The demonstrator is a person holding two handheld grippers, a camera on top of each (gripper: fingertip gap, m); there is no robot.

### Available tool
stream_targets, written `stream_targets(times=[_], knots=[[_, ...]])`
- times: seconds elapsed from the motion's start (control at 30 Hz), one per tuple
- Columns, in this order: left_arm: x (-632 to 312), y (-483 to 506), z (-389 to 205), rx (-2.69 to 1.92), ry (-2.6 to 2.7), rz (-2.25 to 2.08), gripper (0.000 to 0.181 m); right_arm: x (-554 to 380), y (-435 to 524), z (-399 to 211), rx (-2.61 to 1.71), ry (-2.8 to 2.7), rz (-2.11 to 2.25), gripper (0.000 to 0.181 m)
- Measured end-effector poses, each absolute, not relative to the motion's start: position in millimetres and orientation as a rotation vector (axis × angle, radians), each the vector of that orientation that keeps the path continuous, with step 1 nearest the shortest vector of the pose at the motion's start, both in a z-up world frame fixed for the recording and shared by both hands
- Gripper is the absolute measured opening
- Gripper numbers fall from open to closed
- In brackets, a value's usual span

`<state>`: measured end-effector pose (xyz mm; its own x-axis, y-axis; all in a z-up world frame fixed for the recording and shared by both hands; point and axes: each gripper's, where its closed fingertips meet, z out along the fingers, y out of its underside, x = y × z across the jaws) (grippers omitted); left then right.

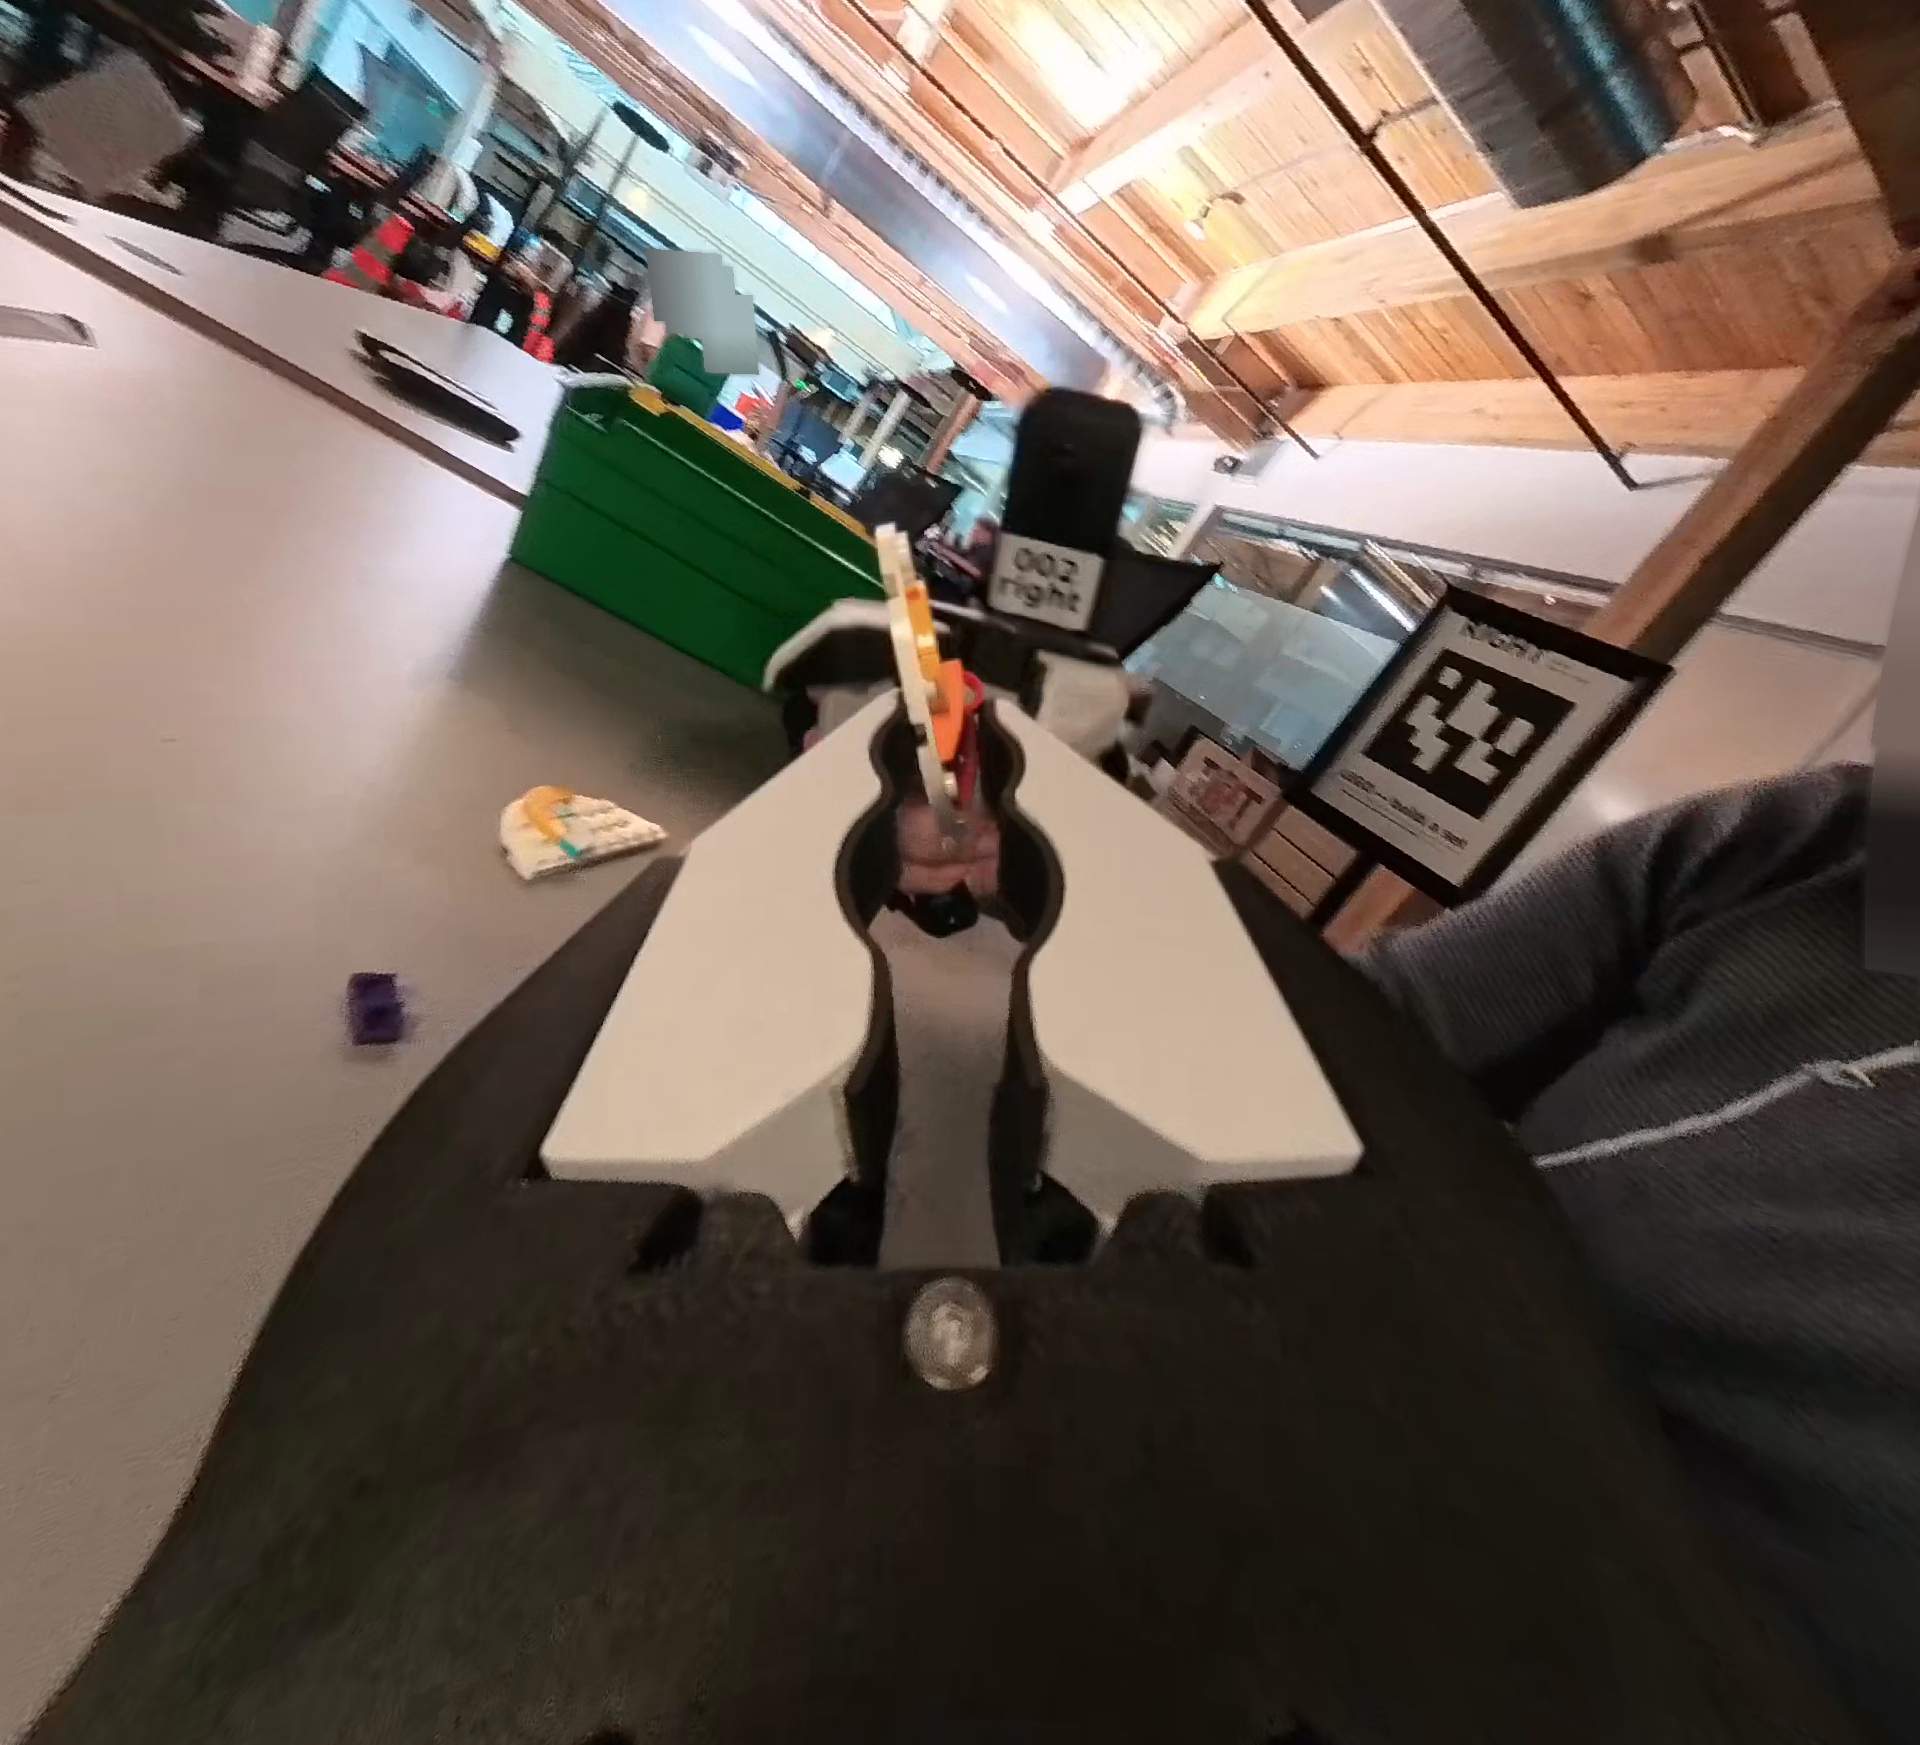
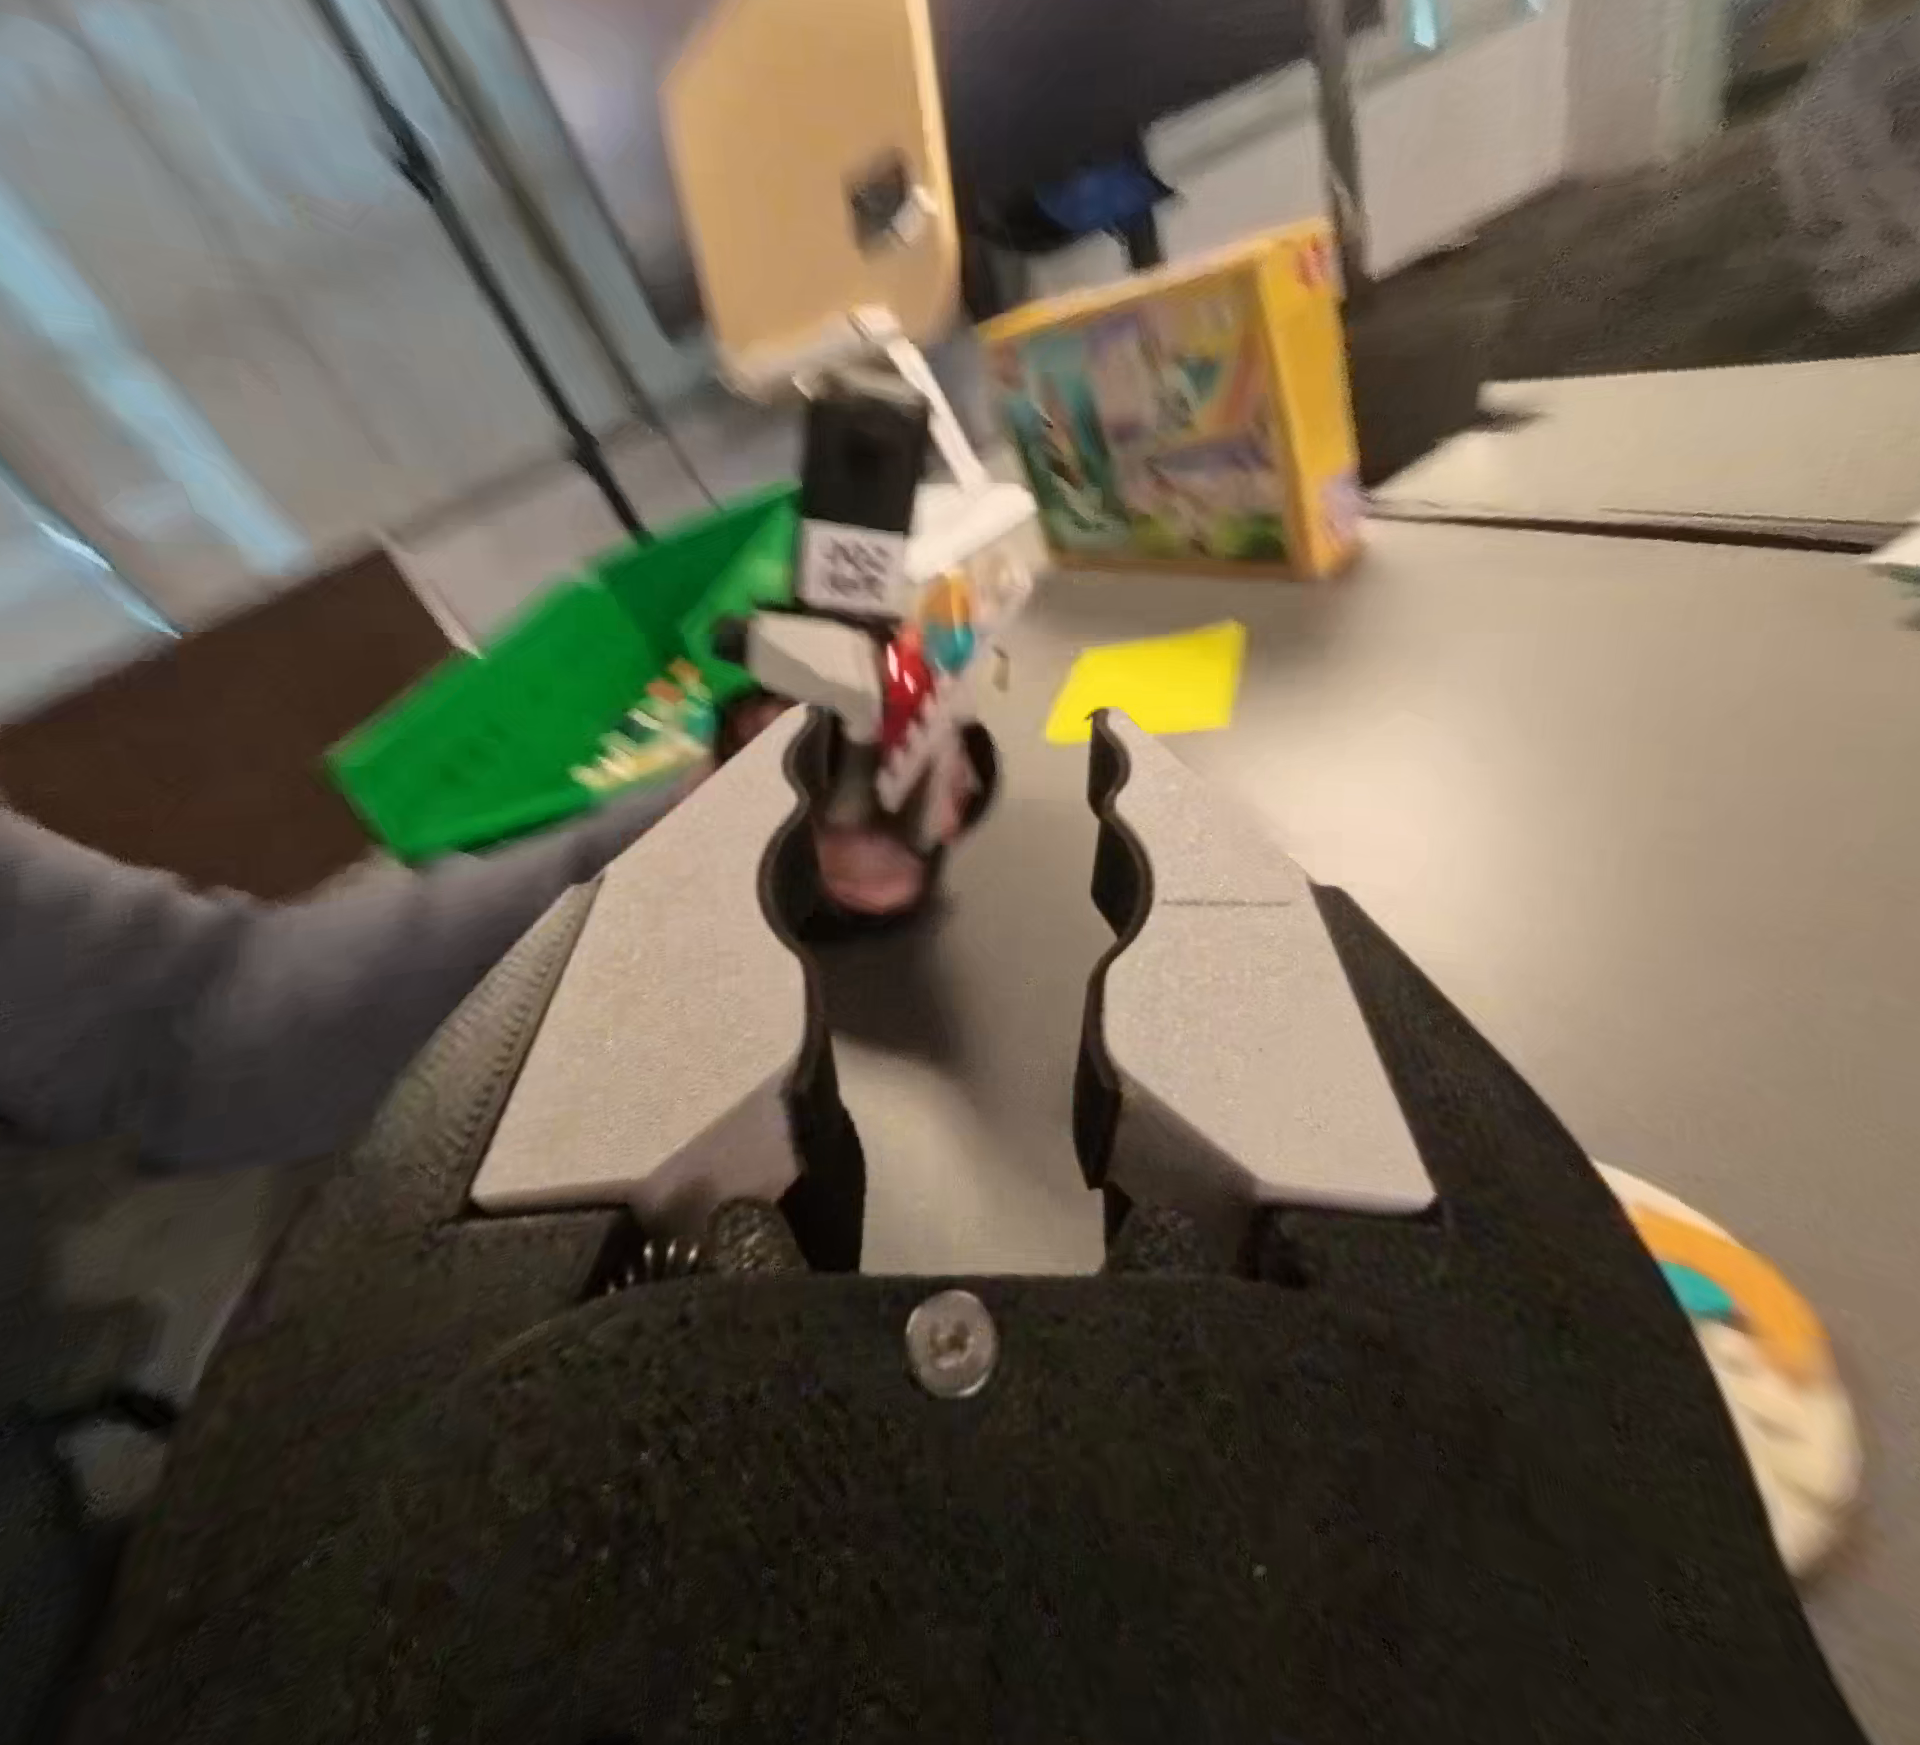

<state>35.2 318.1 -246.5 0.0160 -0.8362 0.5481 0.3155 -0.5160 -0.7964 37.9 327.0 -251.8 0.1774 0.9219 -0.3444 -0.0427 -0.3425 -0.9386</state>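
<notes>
Knobbly white-orange-red brick model [image 1: 928, 708] clenched between left gripper [image 1: 948, 765] tips; right gripper [image 2: 948, 739] spread, empty, above smooth grey table [image 2: 1507, 812].

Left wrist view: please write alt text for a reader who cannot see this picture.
The left gripper is shut on a small white, orange and red brick model, held above a grey table. The right gripper is close behind it; a purple brick and a green box are on the table.
</notes>
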Motion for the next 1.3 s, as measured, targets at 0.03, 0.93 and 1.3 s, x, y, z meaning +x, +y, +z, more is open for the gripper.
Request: stream_targets(times=[0.03,0.93,1.3], knots=[[38.6,313.8,-247.4,-1.41,0.608,-1.661,0.01,39.2,323.2,-242.9,-1.503,-0.832,1.442,0.047],[60.1,341.6,-269.2,-1.432,0.858,-0.256,0.012,54.9,359.8,-251.6,-1.541,-0.522,1.096,0.003],[57.9,344.4,-267.7,-1.422,0.841,-0.166,0.008,50.8,359.4,-254.7,-1.555,-0.47,1.04,0.003]])
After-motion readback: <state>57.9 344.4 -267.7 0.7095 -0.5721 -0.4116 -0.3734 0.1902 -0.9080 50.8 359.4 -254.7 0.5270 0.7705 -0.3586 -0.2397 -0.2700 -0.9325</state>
